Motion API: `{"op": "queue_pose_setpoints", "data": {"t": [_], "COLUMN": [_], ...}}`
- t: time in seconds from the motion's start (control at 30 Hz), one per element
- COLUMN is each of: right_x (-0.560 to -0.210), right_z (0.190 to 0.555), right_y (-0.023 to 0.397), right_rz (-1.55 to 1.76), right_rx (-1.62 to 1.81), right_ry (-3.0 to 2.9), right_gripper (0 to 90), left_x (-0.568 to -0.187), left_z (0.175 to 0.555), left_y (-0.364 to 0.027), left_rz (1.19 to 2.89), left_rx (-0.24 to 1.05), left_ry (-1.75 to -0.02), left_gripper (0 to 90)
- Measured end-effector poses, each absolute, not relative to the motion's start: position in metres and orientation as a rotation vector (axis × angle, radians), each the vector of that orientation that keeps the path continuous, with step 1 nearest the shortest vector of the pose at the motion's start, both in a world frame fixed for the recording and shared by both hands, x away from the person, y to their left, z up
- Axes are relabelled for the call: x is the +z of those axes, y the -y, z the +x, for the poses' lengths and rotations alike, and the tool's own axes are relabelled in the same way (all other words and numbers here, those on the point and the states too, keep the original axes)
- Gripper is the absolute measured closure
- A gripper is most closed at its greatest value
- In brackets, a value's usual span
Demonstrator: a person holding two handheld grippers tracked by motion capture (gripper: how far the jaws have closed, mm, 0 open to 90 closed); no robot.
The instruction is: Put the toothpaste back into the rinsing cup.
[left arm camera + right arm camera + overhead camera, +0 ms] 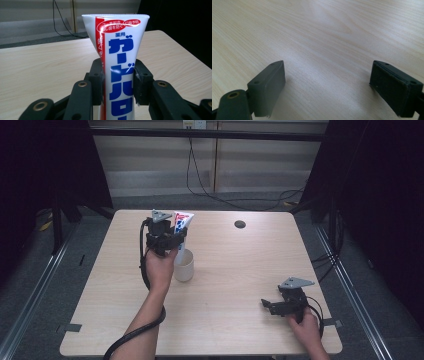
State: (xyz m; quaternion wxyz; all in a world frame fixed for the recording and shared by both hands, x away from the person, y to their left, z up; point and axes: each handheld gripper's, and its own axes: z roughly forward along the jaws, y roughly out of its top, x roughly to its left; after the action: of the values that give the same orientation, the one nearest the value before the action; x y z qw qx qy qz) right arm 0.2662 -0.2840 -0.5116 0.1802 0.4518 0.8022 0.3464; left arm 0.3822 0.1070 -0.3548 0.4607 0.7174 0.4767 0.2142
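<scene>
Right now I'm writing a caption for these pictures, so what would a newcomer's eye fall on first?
First, the white toothpaste tube with blue lettering and a red stripe, held upright between the closed jaws of the left gripper, crimped end up, over the small cream cup at the pale wooden table's left middle. Next, the right gripper lies low near the table's front right, jaws spread wide over bare wood.

Bare table between hands; cup beside left wrist
</scene>
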Motion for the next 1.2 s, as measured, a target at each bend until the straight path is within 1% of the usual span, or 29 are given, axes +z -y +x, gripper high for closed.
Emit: {"op": "queue_pose_setpoints", "data": {"t": [0.57,1.2], "right_x": [-0.511,-0.511], "right_z": [0.266,0.266], "right_y": [0.284,0.284], "right_rz": [1.281,1.281], "right_rx": [0.978,0.977], "right_ry": [-2.267,-2.267], "right_gripper": [12.4,12.4], "left_x": [-0.367,-0.381], "left_z": [0.390,0.391], "left_y": [-0.095,-0.092], "left_rz": [1.767,1.763], "left_rx": [0.535,0.527], "left_ry": [-1.184,-1.187], "left_gripper": [66.0,65.4]}}
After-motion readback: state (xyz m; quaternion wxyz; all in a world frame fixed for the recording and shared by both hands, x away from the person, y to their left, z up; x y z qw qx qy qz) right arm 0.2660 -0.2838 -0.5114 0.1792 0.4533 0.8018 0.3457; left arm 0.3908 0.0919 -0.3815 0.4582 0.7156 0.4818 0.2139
